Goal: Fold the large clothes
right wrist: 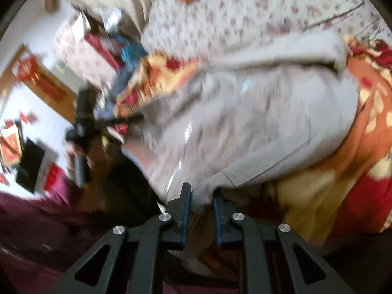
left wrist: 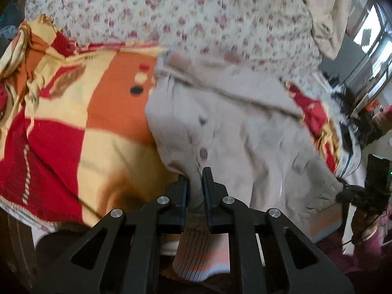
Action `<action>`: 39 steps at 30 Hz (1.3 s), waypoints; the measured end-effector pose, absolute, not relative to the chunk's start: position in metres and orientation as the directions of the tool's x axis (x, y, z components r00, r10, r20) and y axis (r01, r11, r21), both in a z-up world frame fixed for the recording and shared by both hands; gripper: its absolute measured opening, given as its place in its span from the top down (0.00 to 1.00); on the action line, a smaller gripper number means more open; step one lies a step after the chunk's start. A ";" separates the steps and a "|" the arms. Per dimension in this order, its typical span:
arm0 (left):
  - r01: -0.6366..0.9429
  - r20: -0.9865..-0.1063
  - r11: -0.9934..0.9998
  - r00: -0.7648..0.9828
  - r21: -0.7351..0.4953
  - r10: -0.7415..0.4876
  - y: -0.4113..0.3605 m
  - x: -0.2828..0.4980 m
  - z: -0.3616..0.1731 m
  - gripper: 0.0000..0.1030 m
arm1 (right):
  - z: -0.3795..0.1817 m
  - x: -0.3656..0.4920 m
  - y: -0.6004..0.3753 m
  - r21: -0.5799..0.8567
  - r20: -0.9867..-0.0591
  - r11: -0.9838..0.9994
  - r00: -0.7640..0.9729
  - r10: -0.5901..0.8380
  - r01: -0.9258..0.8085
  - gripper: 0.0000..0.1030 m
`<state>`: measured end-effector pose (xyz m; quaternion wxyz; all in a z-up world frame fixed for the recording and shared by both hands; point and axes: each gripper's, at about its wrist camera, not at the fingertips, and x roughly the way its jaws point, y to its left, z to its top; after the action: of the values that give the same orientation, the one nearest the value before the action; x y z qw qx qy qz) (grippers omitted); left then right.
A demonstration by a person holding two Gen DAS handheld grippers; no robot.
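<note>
Left gripper [left wrist: 196,178]: nearest the left wrist lens; we see its two black fingers pressed together on the near edge of the beige garment [left wrist: 235,132], cloth pinched between the pads and a ribbed, striped cuff or hem hanging below them.
Right gripper [right wrist: 201,196]: nearest the right wrist lens; its blue-padded fingers are likewise drawn in on a bunch of the same garment's near edge [right wrist: 245,112], fabric filling the gap between them.
Garment: a large, pale, buttoned top, lying mostly spread on the patterned blanket [left wrist: 73,127], its far part reaching toward the floral sheet [left wrist: 171,19]. We read its near edge as lifted off the bed by both grips; motion blur keeps us from judging how high.
Bed surface: the red, orange and cream blanket shows on either side of the garment; the floral sheet lies beyond.
Other gripper in view: the left wrist view catches a dark device at the right margin [left wrist: 362,191]; we cannot tell its state from there.
Progress: we judge the task early. The edge is seized at two points; no finished fold is visible.
Remaining: carrying the held edge across the garment, laying it down, then further folds.
</note>
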<state>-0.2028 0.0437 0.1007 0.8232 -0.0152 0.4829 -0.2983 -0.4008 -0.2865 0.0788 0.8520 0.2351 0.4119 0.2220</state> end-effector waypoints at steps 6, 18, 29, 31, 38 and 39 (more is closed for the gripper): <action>0.440 -0.740 0.840 0.439 -0.318 -0.510 0.030 -0.159 0.135 0.92 | 0.113 -0.375 -0.332 0.616 -0.470 0.777 0.730 0.497 -0.133 0.87; 0.375 -0.711 0.839 0.455 -0.394 -0.536 -0.020 -0.036 0.156 0.95 | 0.126 -0.250 -0.421 0.615 -0.501 0.784 0.812 0.298 0.092 0.89; 0.454 -0.812 0.789 0.209 -0.414 -0.546 -0.021 -0.125 0.093 0.46 | 0.078 -0.208 -0.452 0.637 -0.594 0.738 0.752 0.286 0.223 0.92; 0.435 -0.819 0.789 0.174 -0.434 -0.546 -0.011 -0.144 0.083 0.43 | 0.084 -0.223 -0.443 0.619 -0.598 0.761 0.746 0.295 0.195 0.81; 0.357 -0.799 0.762 0.066 -0.541 -0.598 0.015 -0.199 0.051 0.32 | 0.091 -0.282 -0.420 0.590 -0.636 0.796 0.685 0.355 0.136 0.33; 0.354 -0.790 0.751 0.049 -0.558 -0.611 0.014 -0.203 0.048 0.26 | 0.087 -0.288 -0.416 0.581 -0.657 0.802 0.661 0.362 0.138 0.33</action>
<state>-0.2031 0.0139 0.0479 0.7164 -0.1067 0.6018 -0.3365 -0.2885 -0.4161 0.0870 0.8578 0.3079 0.4064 0.0653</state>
